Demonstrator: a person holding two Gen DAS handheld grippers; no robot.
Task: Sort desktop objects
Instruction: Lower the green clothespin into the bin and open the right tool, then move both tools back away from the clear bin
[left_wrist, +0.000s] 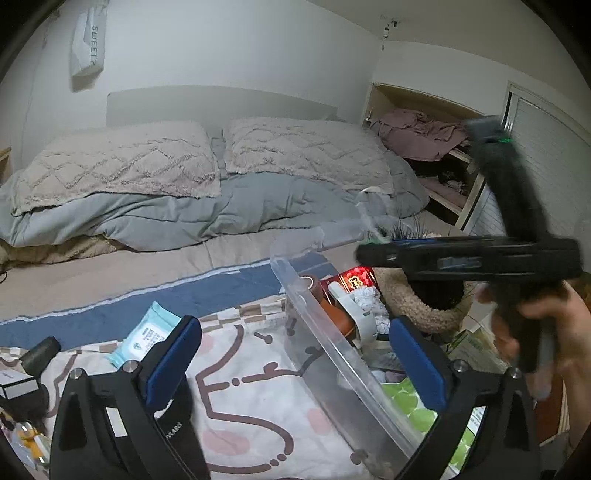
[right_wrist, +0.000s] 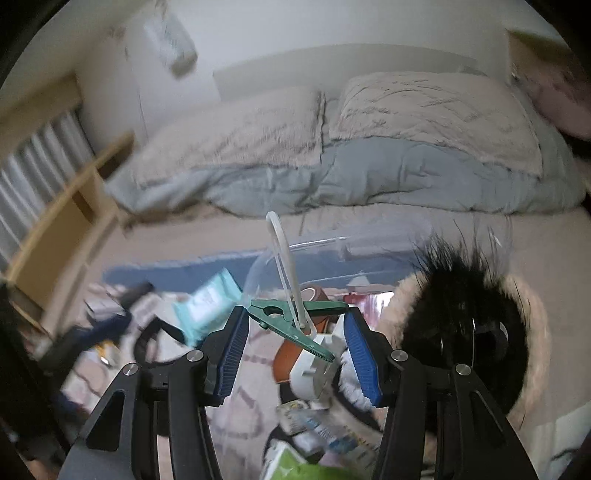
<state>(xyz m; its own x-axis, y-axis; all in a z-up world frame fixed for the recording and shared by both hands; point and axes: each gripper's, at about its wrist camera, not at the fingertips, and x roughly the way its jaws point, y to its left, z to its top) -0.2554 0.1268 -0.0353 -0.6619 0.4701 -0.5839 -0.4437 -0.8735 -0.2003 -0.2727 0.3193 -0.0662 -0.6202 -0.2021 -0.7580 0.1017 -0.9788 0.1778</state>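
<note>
A clear plastic storage bin (left_wrist: 321, 332) stands on a patterned cloth (left_wrist: 243, 391) on the bed and holds several items, among them a white tape roll (left_wrist: 360, 314) and a red packet (left_wrist: 356, 278). My left gripper (left_wrist: 295, 354) is open, its jaws straddling the bin's near wall. My right gripper (right_wrist: 293, 319) holds a green clothes peg (right_wrist: 291, 325) with a clear plastic loop across its tips, above the bin (right_wrist: 325, 251). The right gripper also shows in the left wrist view (left_wrist: 373, 242), over the bin's far end.
A blue wipes pack (left_wrist: 147, 334) lies on the cloth left of the bin. A small box (left_wrist: 14, 384) and dark bottle (left_wrist: 38, 354) sit at the far left. A fur-rimmed dark item (right_wrist: 465, 325) lies right of the bin. Pillows (left_wrist: 122, 162) and a duvet (left_wrist: 207, 218) fill the bed's back.
</note>
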